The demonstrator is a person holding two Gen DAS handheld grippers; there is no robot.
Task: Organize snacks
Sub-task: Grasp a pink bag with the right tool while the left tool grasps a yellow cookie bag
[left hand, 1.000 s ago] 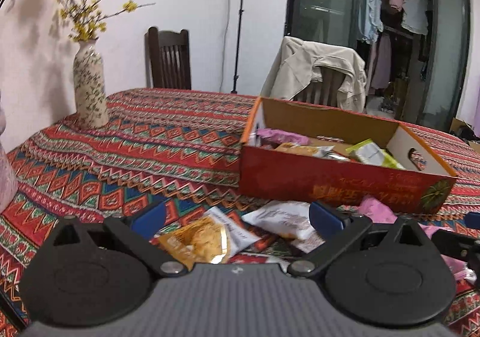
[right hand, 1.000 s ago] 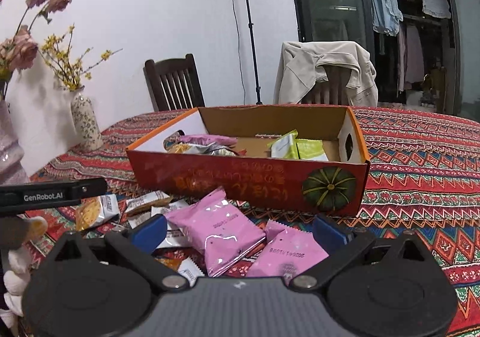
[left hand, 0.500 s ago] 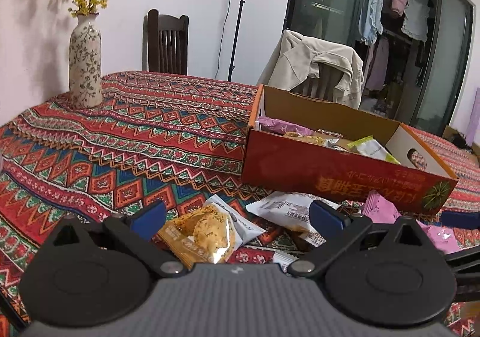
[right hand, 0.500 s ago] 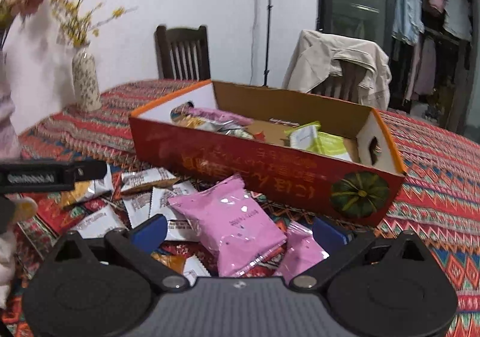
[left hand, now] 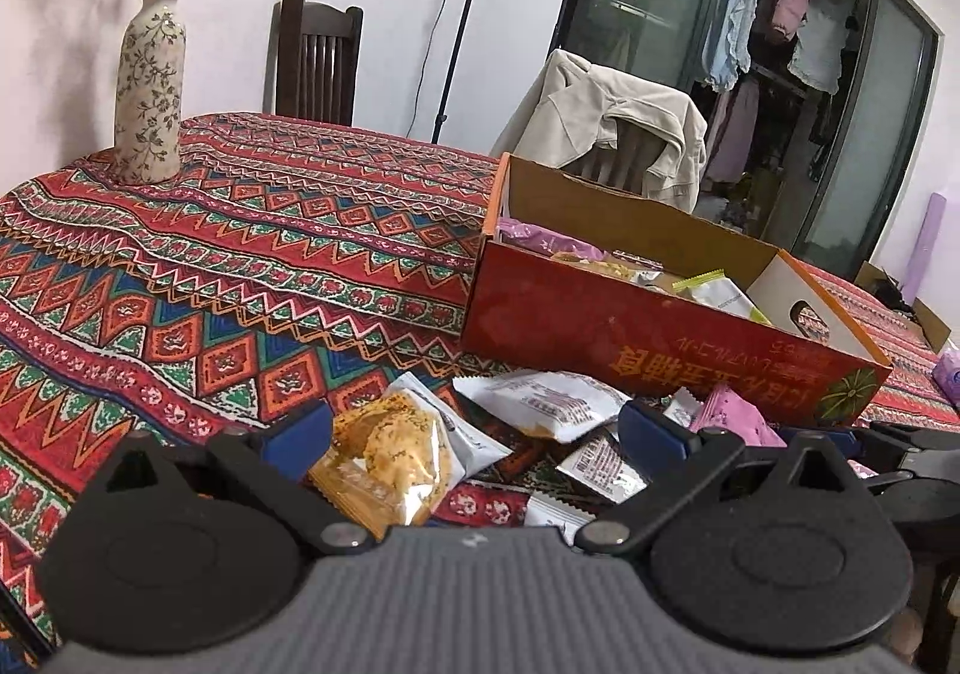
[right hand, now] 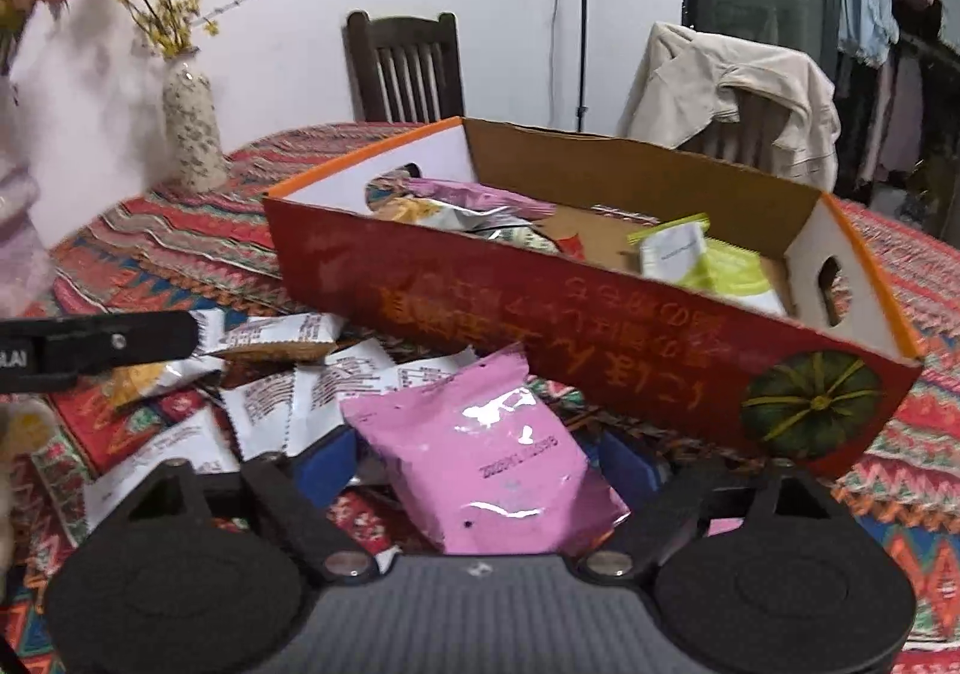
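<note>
Right hand-held gripper (right hand: 474, 464) closing on the pink packet (right hand: 480, 446); packet sits between the jaws, pads not clearly pressing yet; packet lies on the tabletop (left hand: 240, 254) just in front of the red box (right hand: 570, 326), which stands at 12 o'clock from the gripper. Left hand-held gripper (left hand: 474, 428) spread wide, holding nothing; orange cracker packet (left hand: 390, 458) between its fingers, nearer the left one, untouched.

Risks: pink packet is glossy puffed foil, likely slippery; it may squirt out or crumple if pinched on the air pillow rather than a seam; white sachets (right hand: 312, 380) overlap at 10 o'clock and could get dragged along; box wall is thin cardboard, easy to shove if the lift is low; the two grippers are close, could collide.

Textures: woven patterned cloth; crinkly flat sachets with serrated edges; box open-topped, already holding some packets.
</note>
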